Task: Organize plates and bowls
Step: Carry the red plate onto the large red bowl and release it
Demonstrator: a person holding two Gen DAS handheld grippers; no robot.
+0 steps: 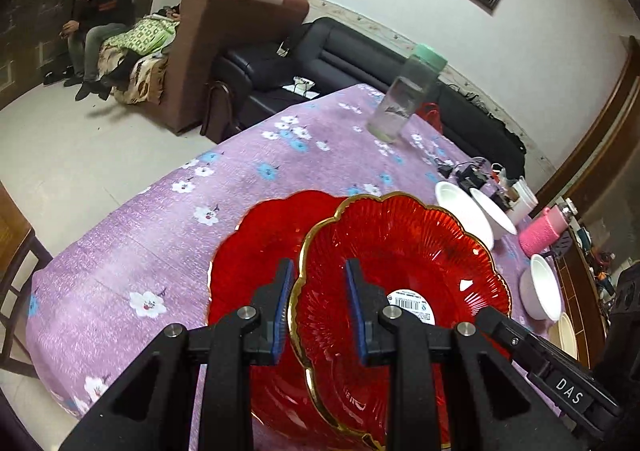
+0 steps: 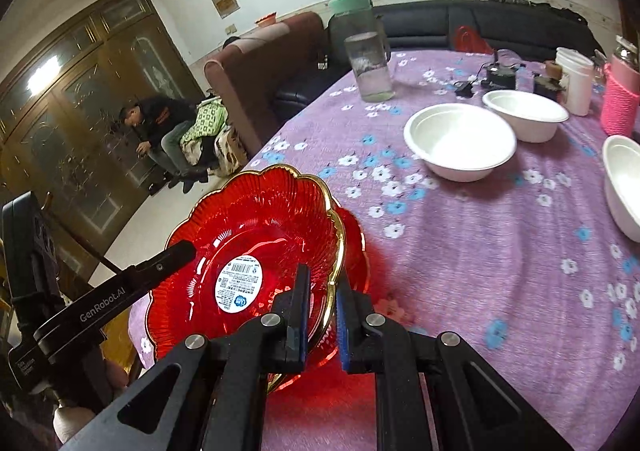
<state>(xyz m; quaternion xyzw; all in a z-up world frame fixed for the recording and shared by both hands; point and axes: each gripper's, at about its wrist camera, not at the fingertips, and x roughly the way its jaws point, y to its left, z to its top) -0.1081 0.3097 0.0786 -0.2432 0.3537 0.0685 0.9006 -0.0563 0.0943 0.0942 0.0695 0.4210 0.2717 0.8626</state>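
A red ribbed plate with a gold scalloped rim and a white barcode sticker hangs tilted over the purple flowered tablecloth. My left gripper is shut on its left rim. My right gripper is shut on the opposite rim of the same red plate. A second red plate lies just under it and peeks out past the held one. Three white bowls stand further along the table.
A clear water bottle with a green lid stands near the far table edge. A pink knitted cup, white cups and small electronics with cables crowd the back corner. A person sits on a sofa across the room.
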